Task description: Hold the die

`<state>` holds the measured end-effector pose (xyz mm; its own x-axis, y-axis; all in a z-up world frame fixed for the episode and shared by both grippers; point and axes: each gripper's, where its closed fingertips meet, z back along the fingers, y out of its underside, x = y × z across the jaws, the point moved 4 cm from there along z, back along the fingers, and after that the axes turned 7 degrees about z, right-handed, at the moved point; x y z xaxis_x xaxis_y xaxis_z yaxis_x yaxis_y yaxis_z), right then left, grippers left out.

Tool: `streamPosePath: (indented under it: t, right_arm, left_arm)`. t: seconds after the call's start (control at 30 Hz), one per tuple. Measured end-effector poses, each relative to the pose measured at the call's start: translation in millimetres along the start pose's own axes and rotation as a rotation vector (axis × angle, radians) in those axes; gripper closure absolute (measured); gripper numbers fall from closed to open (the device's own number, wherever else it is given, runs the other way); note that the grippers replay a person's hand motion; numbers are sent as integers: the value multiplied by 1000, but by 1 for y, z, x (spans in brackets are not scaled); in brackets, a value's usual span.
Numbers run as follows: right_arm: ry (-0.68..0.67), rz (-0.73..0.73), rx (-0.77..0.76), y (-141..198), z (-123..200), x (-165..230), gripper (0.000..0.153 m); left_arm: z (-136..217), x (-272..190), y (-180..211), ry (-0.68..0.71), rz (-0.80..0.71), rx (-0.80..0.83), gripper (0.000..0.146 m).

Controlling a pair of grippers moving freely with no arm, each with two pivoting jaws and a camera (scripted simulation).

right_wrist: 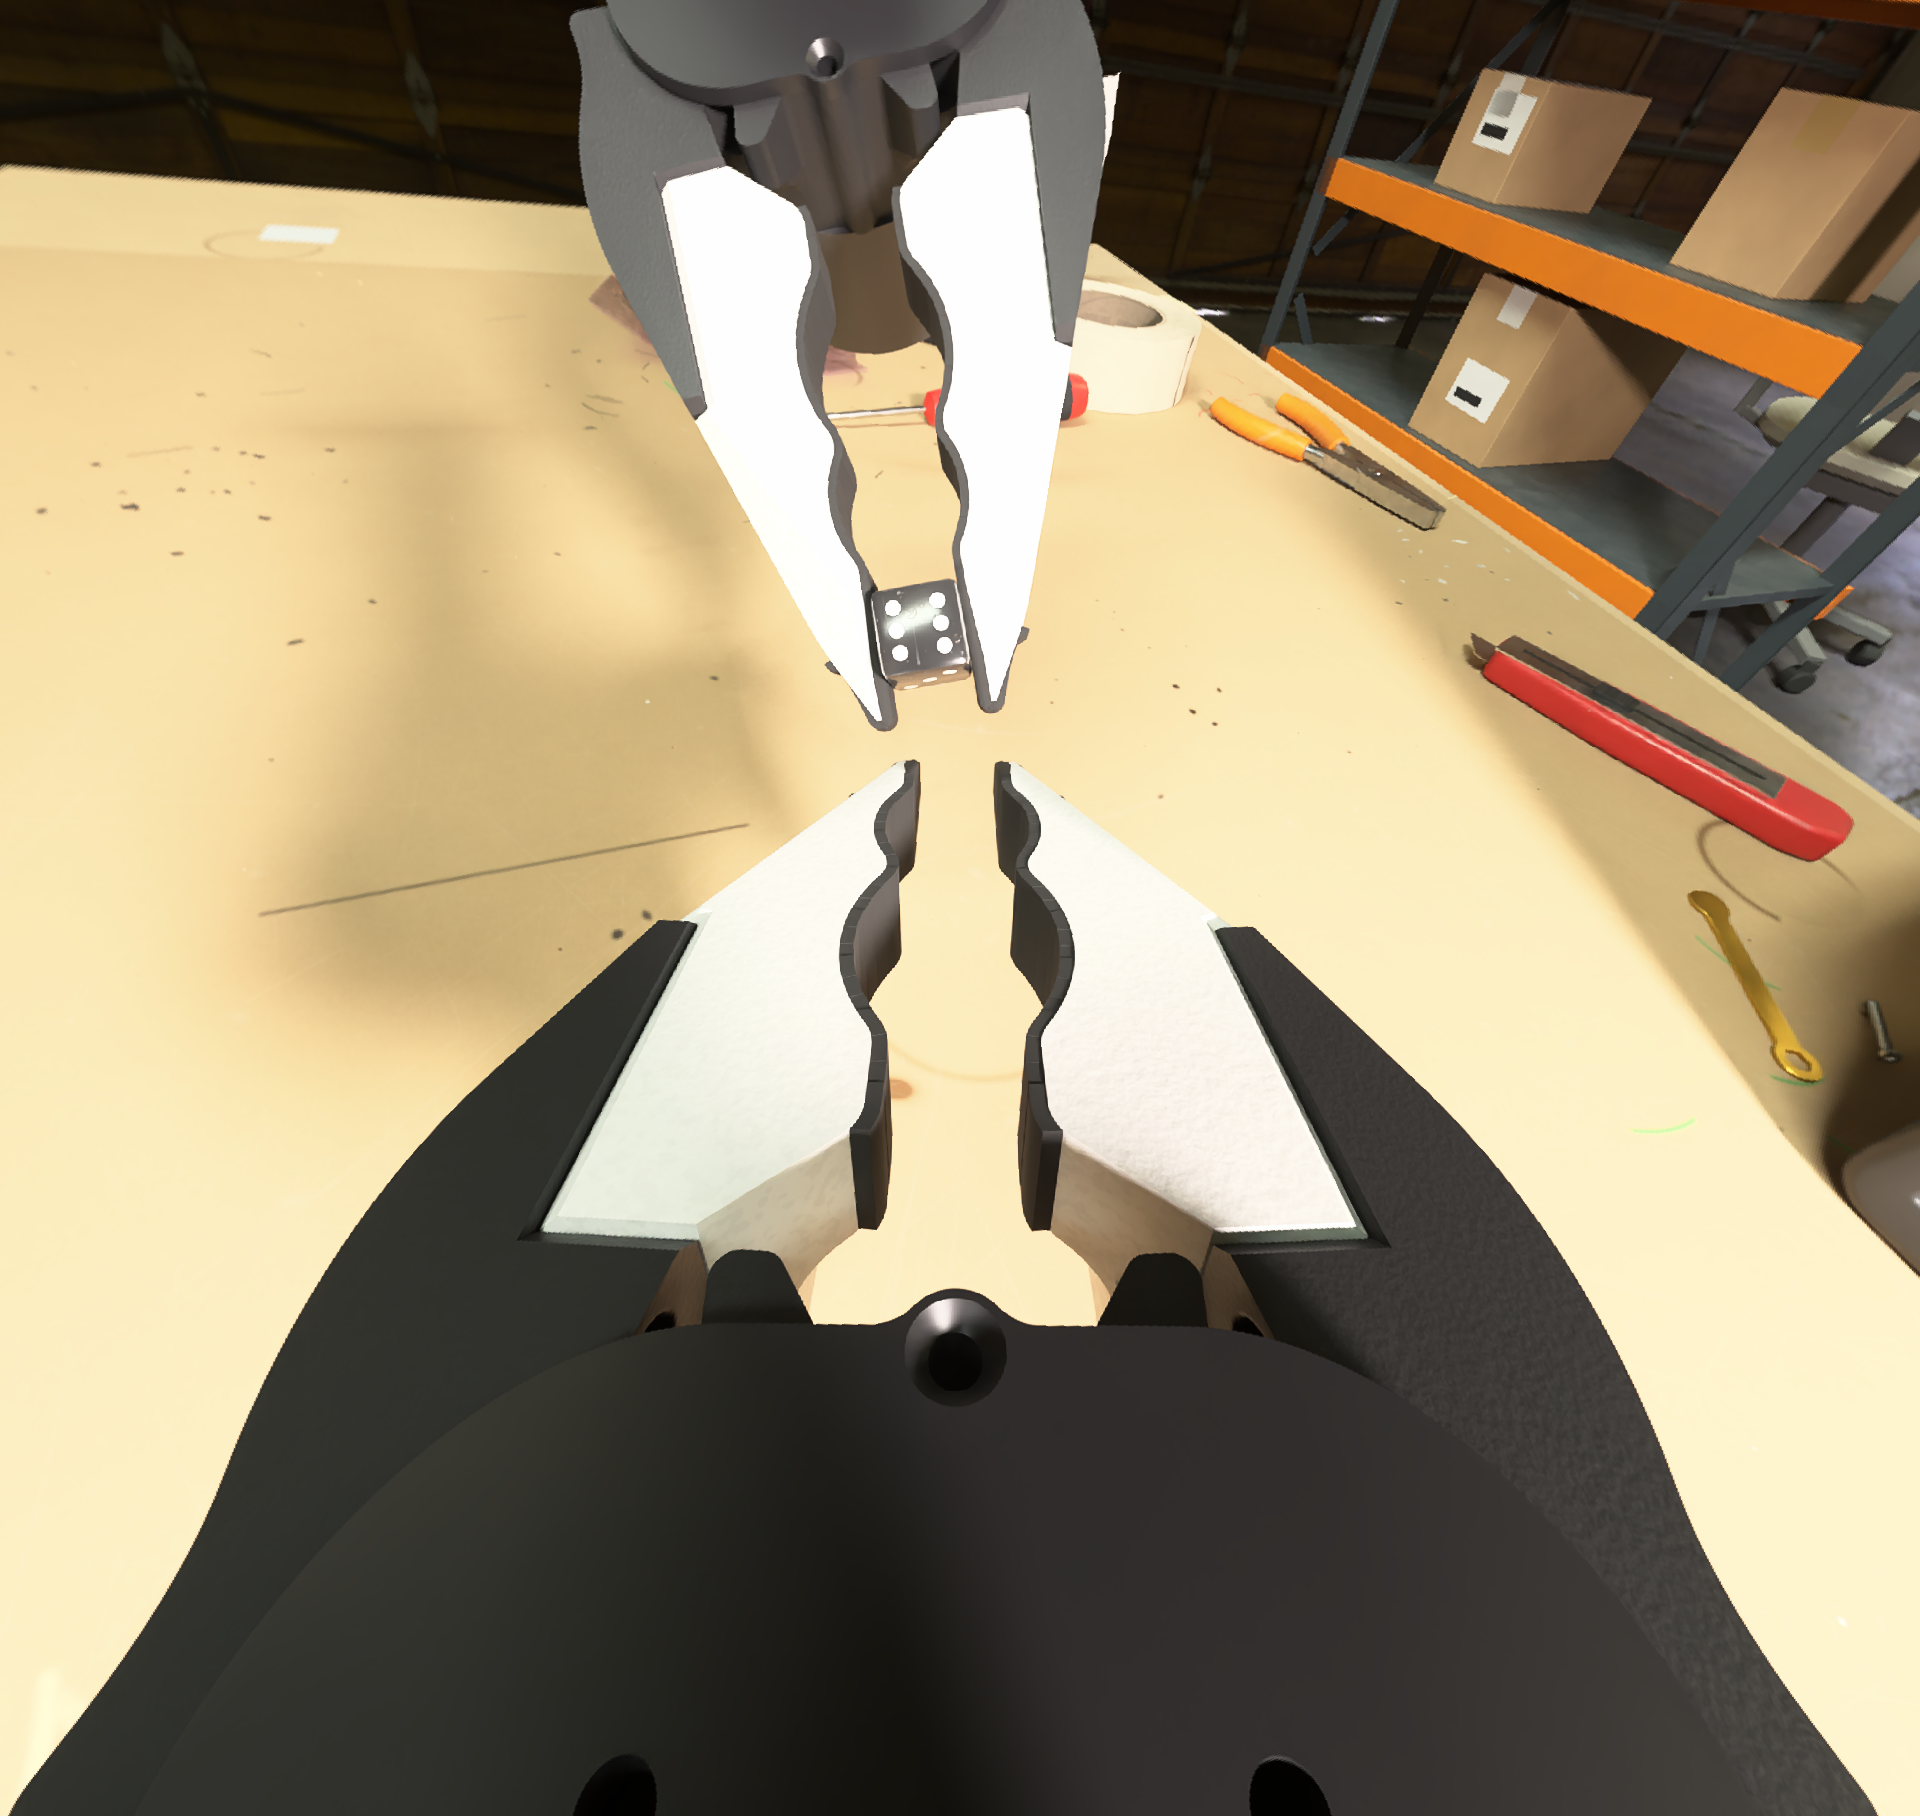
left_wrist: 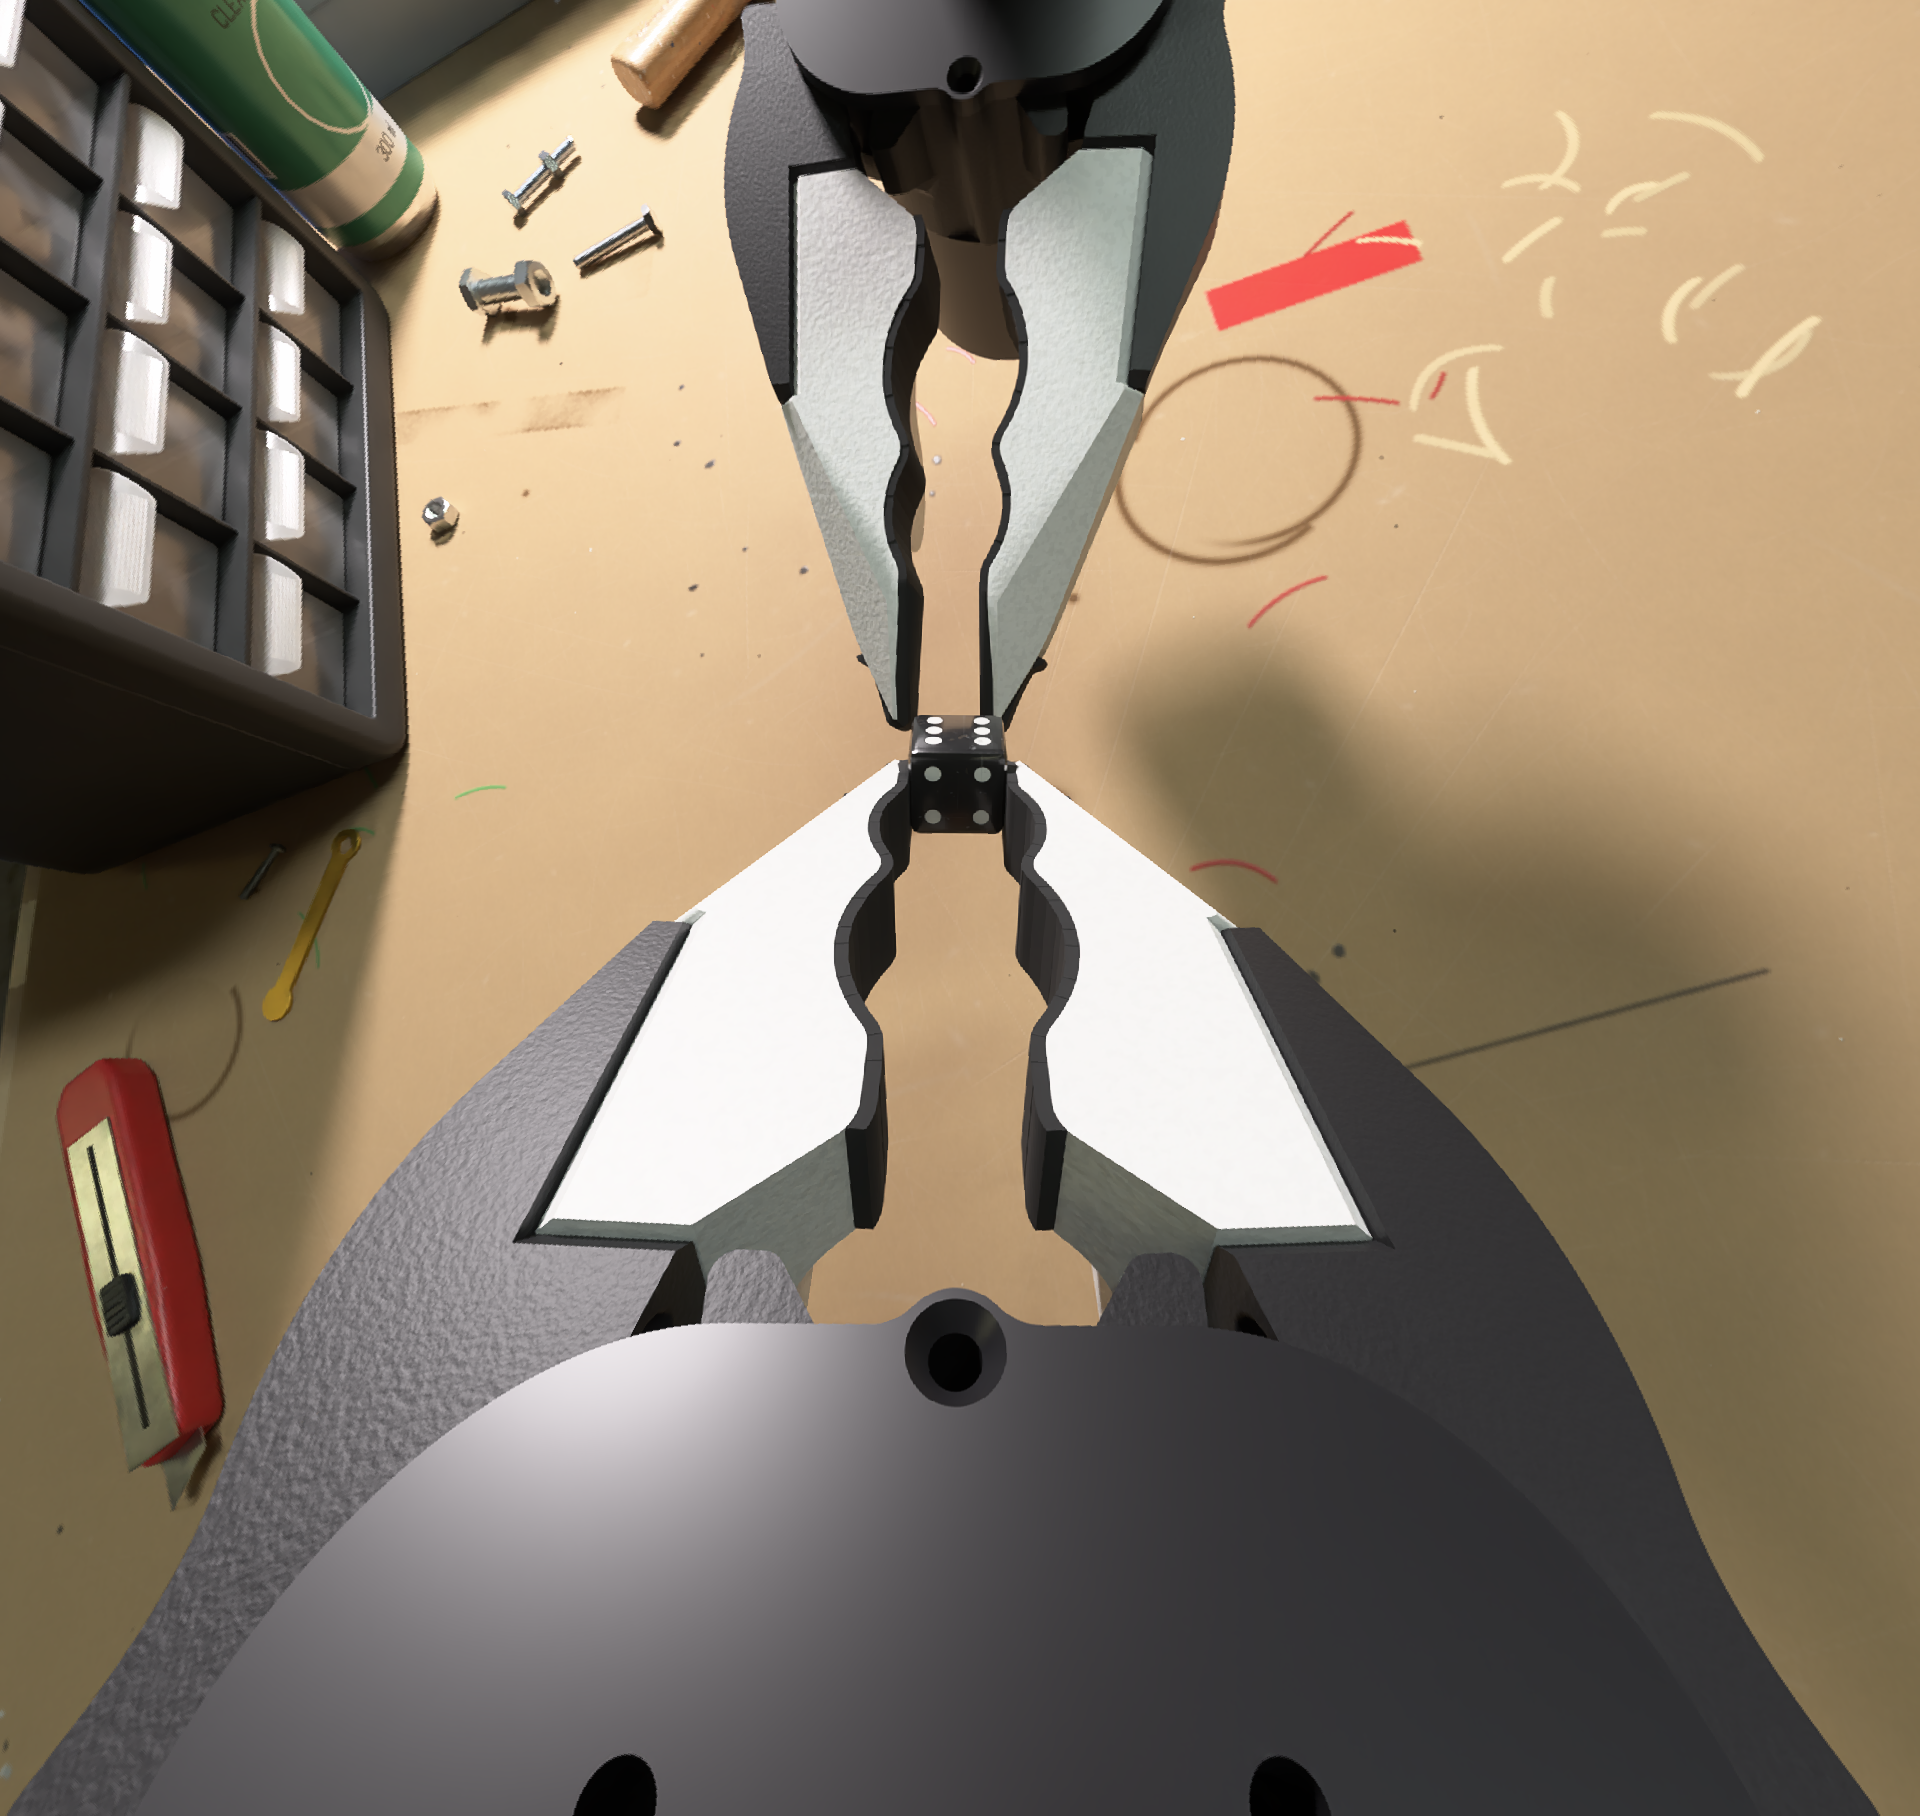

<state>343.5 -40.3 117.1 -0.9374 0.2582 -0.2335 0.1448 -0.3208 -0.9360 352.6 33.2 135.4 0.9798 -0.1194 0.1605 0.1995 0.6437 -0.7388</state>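
- Gripping the die (left_wrist: 957, 787) at its fingertips, the left hand-held gripper (left_wrist: 957, 798) has its jaws clamped on the two side faces.
- Die is black with white pips, lifted clear of the tan surface (left_wrist: 1558, 727); in the right wrist view it sits just inside the far gripper's tips, die (right_wrist: 921, 636) tilted slightly.
- Right hand-held gripper (right_wrist: 957, 779) points tip-to-tip at the left one, fingers parted with nothing between them, its tips just short of the die.
- From the left wrist view the right gripper's tips (left_wrist: 951, 706) appear to meet the die's far edge; cannot tell if they touch.
- Left side of the surface: dark parts organizer (left_wrist: 187, 436), green-and-cream tube (left_wrist: 260, 52), loose bolts (left_wrist: 509, 291), a nut (left_wrist: 441, 515), yellow flat wrench (left_wrist: 307, 925), red utility knife (left_wrist: 135, 1257).
- Far: wooden handle (left_wrist: 707, 0).
- Right wrist view: tape roll (right_wrist: 1132, 343), orange-handled pliers (right_wrist: 1320, 457), orange shelving (right_wrist: 1621, 239) with cardboard boxes (right_wrist: 1538, 145).
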Motion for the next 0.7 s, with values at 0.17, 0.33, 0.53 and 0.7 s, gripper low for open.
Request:
streamPosePath:
  t: [0.17,0.33,0.53,0.7]
  right_arm:
    - [-20,51,41,2,-2,3,138]
    - [0,67,64,2,-3,3,138]
    - [32,60,101,3,-5,3,138]
    - [39,66,98,3,-5,3,139]
  left_arm:
    - [-3,-3,3,13,-3,25,130]
    - [-3,-2,4,4,-4,30,130]
    - [-7,-1,5,-15,-33,56,130]
    - [-6,-1,5,-16,-38,56,130]
